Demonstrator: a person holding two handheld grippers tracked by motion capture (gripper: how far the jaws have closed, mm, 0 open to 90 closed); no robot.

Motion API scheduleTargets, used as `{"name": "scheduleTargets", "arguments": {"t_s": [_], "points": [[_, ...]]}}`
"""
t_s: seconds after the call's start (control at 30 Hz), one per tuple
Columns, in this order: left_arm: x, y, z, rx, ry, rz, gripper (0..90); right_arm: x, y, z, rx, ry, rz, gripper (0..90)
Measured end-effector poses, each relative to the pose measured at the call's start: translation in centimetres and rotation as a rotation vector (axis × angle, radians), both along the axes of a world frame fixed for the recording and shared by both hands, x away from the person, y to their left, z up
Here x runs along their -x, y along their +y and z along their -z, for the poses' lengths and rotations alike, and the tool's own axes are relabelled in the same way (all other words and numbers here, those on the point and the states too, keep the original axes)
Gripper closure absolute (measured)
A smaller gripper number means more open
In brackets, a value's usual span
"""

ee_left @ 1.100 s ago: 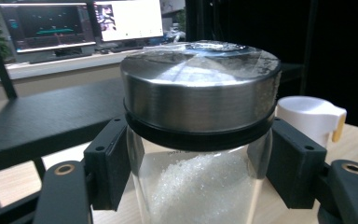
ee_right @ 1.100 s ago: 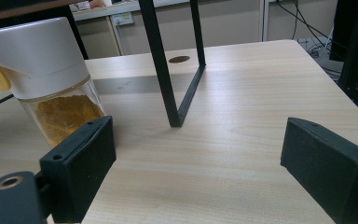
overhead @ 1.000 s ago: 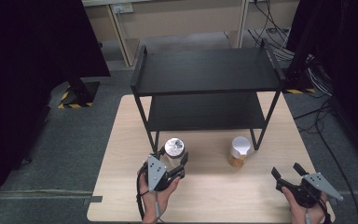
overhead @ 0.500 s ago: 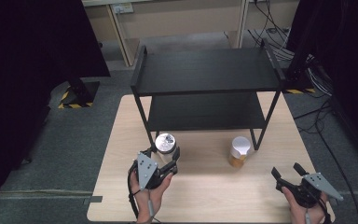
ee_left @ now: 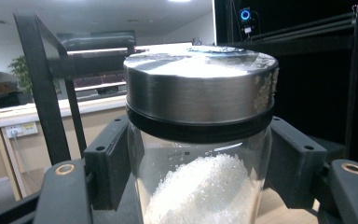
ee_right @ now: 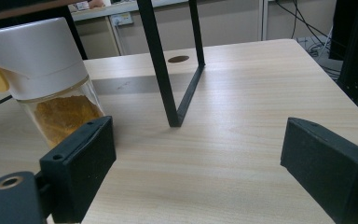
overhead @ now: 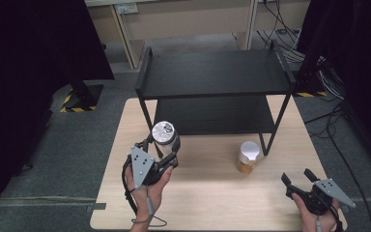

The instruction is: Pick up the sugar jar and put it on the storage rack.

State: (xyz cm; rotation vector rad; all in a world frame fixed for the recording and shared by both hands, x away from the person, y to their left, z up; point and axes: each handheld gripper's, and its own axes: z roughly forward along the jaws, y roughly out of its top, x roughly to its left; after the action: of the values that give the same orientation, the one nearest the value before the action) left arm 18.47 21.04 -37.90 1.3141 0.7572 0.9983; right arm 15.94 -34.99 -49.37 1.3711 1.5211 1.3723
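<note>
The black two-tier metal shelf rack (overhead: 215, 92) fills the upper middle of the high view, standing on the pale wooden desk (overhead: 207, 193) that spreads across the lower half. In the lower left of that view my left hand-held gripper (overhead: 166, 145) is clamped on the clear glass jar with a brushed metal lid and white crystals inside (overhead: 164, 134); in the left gripper view its two black jaws press the glass from both sides just under the lid, and the jar sits upright in the centre of the frame. I judge the jar to be lifted off the desk, in front of the rack's left front leg, so the step in hand is carrying it up toward a shelf. The next move calls for keeping it level, clearing the shelf edge and setting it down flat before I loosen the grip. In the lower right, my right hand-held gripper (overhead: 299, 177) stands open and empty above the desk. The small glass jar of orange-brown powder with a white cap (overhead: 248, 157) stands near the rack's right front leg, untouched.
</note>
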Motion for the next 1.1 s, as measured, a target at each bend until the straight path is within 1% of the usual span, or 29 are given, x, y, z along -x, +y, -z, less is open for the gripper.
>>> {"name": "scheduleTargets", "arguments": {"t_s": [0.17,0.33,0.4,0.53,0.57,0.6,0.7,0.93,1.1], "points": [[-0.1,0.0,-0.8,0.000,-0.014,-0.005,31.1,0.0,0.0,0.0,-0.002,0.003,-0.001,10.3],[-0.3,0.1,-1.6,0.003,-0.017,-0.003,31.1,0.0,0.0,0.0,-0.003,0.001,0.001,10.3],[-0.4,0.1,-2.1,0.004,-0.022,-0.009,31.1,0.0,0.0,0.0,-0.003,0.000,0.001,10.3],[-0.6,0.1,-2.7,0.010,-0.027,-0.012,31.1,0.0,0.0,0.0,-0.004,0.000,0.002,10.3],[-0.7,0.1,-3.0,0.016,-0.032,-0.013,31.2,0.0,0.0,0.0,-0.004,0.003,0.001,10.3],[-0.7,0.1,-3.0,0.016,-0.032,-0.013,31.1,0.0,0.0,0.0,-0.004,0.003,0.001,10.3],[-0.9,0.0,-3.6,0.016,-0.038,-0.014,31.1,0.0,0.0,0.0,-0.005,0.002,0.001,10.3],[-1.5,-0.2,-5.0,0.027,-0.042,-0.015,31.1,0.0,-0.1,0.0,-0.007,0.003,0.001,10.3],[-1.9,-0.2,-6.1,0.020,-0.044,-0.018,31.1,0.0,-0.1,0.0,-0.011,0.003,0.002,10.3]]}}
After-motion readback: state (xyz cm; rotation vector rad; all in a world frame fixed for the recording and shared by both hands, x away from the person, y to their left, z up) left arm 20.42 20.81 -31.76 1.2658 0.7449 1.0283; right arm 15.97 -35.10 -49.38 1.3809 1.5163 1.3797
